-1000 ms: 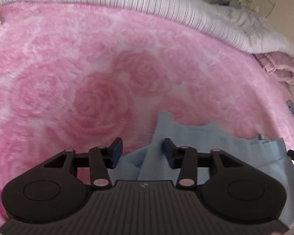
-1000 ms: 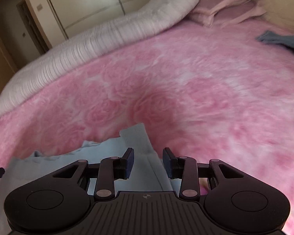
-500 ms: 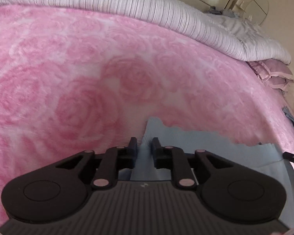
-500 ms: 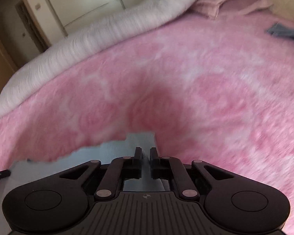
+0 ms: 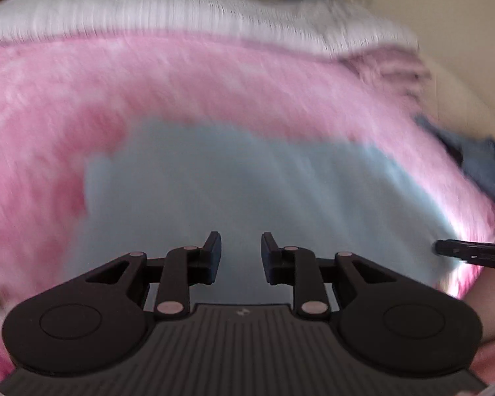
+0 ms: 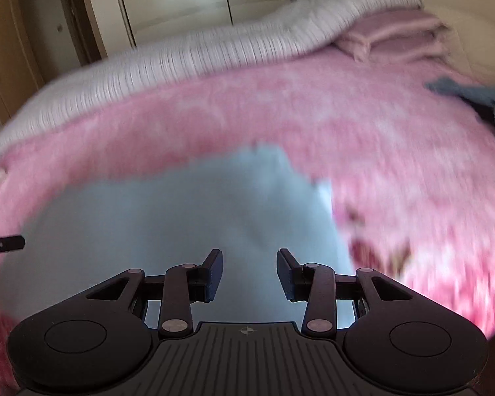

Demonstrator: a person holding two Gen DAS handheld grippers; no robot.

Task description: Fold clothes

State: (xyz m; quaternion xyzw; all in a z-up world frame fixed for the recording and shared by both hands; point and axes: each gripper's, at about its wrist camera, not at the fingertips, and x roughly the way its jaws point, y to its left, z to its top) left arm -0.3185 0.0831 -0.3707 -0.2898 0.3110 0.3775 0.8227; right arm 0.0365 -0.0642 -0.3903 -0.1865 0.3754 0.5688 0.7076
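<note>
1. My left gripper (image 5: 241, 252) has its jaws apart with nothing between them; it is above the light blue garment (image 5: 247, 191).
2. My right gripper (image 6: 249, 272) has its jaws wide apart, also without cloth in them, over the same garment (image 6: 168, 217).
3. The garment lies spread on the pink blanket (image 5: 66, 99), directly in front of both tools. Both views are blurred, so I cannot tell its folds.
4. Its far edge meets pink blanket on all sides; much bare blanket (image 6: 396, 138) is beyond it.
5. A darker blue cloth (image 6: 472, 99) lies far to the right, well apart. The white ribbed duvet (image 6: 181, 62) lies along the far side.
</note>
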